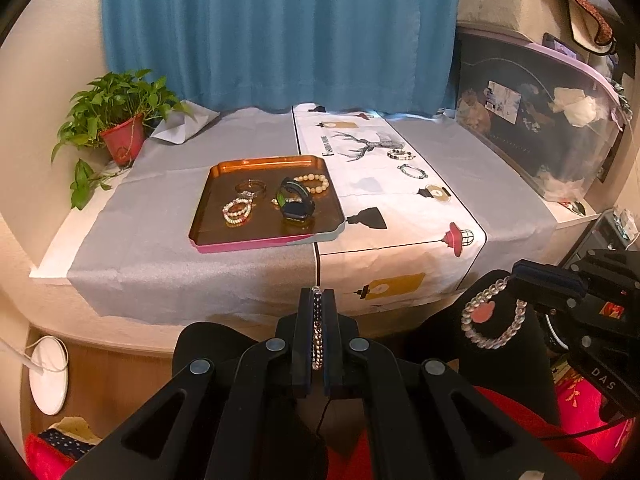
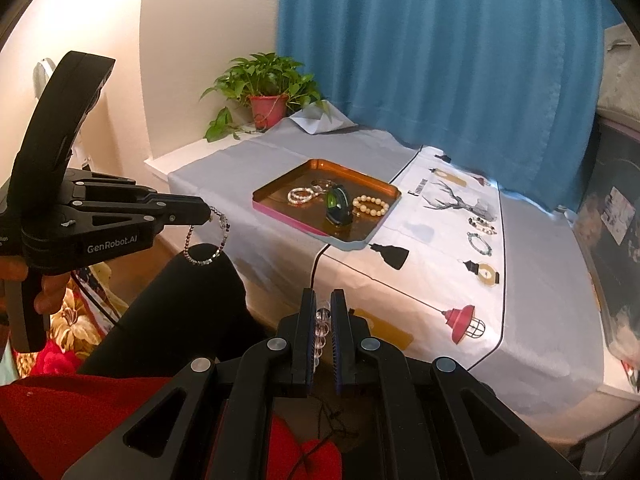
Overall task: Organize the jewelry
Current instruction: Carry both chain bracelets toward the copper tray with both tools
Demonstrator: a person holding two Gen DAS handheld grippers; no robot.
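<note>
My left gripper (image 1: 317, 292) is shut on a dark beaded chain bracelet (image 1: 317, 328), which hangs from it in the right wrist view (image 2: 208, 248). My right gripper (image 2: 323, 298) is shut on a clear glass bead bracelet (image 2: 322, 328) with a pink charm, seen dangling in the left wrist view (image 1: 492, 316). Both are held in front of the table, short of its near edge. An orange tray (image 1: 256, 236) on the table holds a pearl bracelet (image 1: 237, 210), a cream bead bracelet (image 1: 314, 182), a metal bangle (image 1: 250, 188) and a black-green watch (image 1: 296, 200).
Two more bracelets (image 1: 402, 155) (image 1: 412, 171) lie on the white printed runner (image 1: 400, 216) right of the tray. A potted plant (image 1: 120, 128) stands at the far left corner. A clear storage bin (image 1: 552, 136) sits at the right. My knees in black are below the grippers.
</note>
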